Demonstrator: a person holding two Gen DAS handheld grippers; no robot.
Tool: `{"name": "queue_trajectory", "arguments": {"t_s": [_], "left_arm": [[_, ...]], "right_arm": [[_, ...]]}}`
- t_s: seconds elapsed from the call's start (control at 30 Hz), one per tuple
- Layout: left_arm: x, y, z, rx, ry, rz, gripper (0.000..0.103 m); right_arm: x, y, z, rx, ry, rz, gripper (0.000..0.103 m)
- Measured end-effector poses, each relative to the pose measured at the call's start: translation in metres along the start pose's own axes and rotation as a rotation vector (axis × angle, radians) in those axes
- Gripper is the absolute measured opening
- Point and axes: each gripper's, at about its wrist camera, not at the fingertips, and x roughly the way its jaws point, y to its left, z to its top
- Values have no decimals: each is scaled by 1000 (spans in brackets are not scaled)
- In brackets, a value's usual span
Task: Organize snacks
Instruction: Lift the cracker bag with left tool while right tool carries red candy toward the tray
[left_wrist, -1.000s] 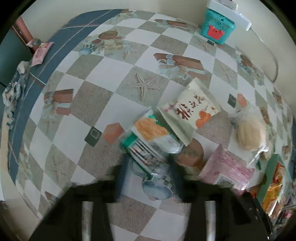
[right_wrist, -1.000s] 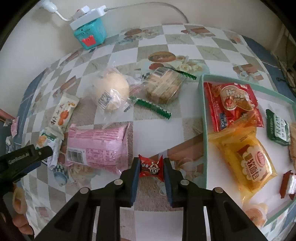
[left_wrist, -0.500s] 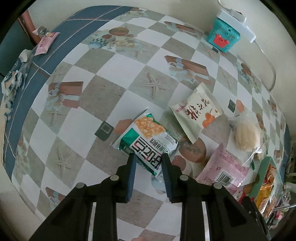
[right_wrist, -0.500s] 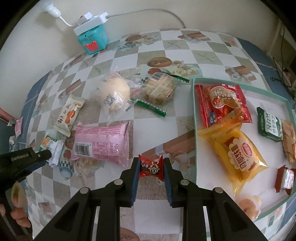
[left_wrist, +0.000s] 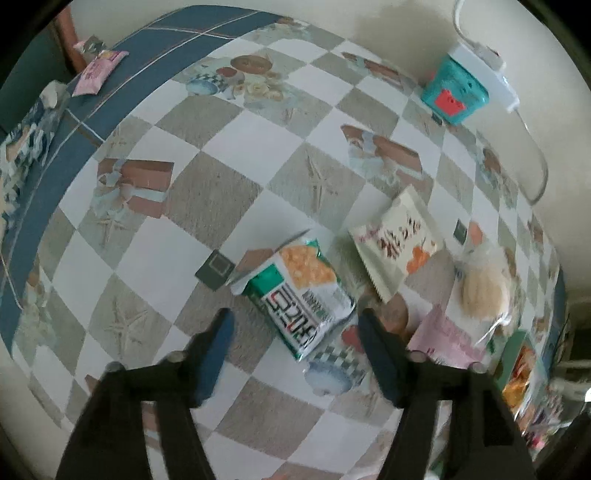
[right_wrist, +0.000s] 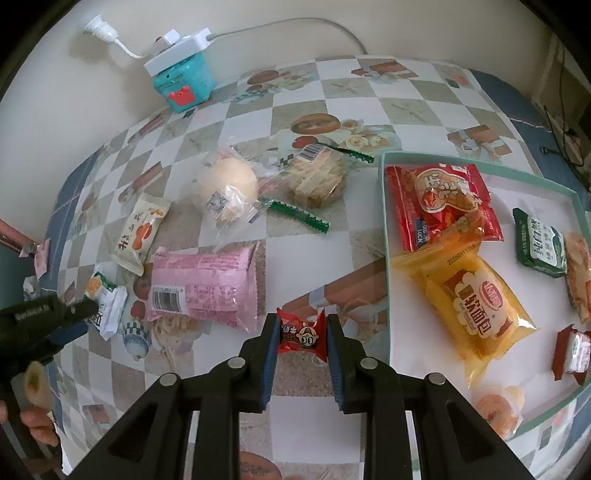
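Observation:
My right gripper (right_wrist: 302, 334) is shut on a small red candy packet (right_wrist: 303, 336), held above the tablecloth left of the green-rimmed tray (right_wrist: 384, 206). The tray holds a red packet (right_wrist: 443, 203), a yellow bread bag (right_wrist: 476, 299), a green packet (right_wrist: 539, 242) and other snacks. My left gripper (left_wrist: 295, 325) is open, its jaws either side of a green and white cracker packet (left_wrist: 299, 291) lying on the table; it also shows in the right wrist view (right_wrist: 105, 301). A pink pack (right_wrist: 207, 284), a cream packet (right_wrist: 142, 229), a bagged bun (right_wrist: 227, 184) and bagged cakes (right_wrist: 317, 177) lie loose.
A teal box with a white power strip (right_wrist: 183, 79) stands at the back by the wall. A small pink packet (left_wrist: 98, 72) lies on the blue border at the far left. The table edge runs along the left.
My left gripper has opened wide and let go of the green and white packet, which now lies on the table. My right gripper has risen slightly with the red candy.

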Motion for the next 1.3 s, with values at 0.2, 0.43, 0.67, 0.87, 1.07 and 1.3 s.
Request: {"name": "queue_trajectory", "arguments": {"t_s": [0.2, 0.43, 0.67, 0.87, 1.07, 1.3], "left_arm": [[18, -5, 8, -17, -21, 53, 71], [28, -19, 12, -6, -65, 77, 71], [43, -37, 8, 36, -34, 158, 55], [26, -39, 4, 23, -40, 159, 53], [-10, -50, -9, 36, -102, 146, 53], [-49, -69, -27, 72, -161, 102, 53]], "right_arm": [[7, 0, 3, 3, 10, 6, 26], [14, 4, 5, -1, 16, 10, 26], [17, 4, 6, 2, 16, 11, 26], [5, -4, 3, 16, 0, 23, 26], [-23, -16, 0, 38, -45, 47, 26], [-59, -40, -10, 66, -103, 53, 26]]}}
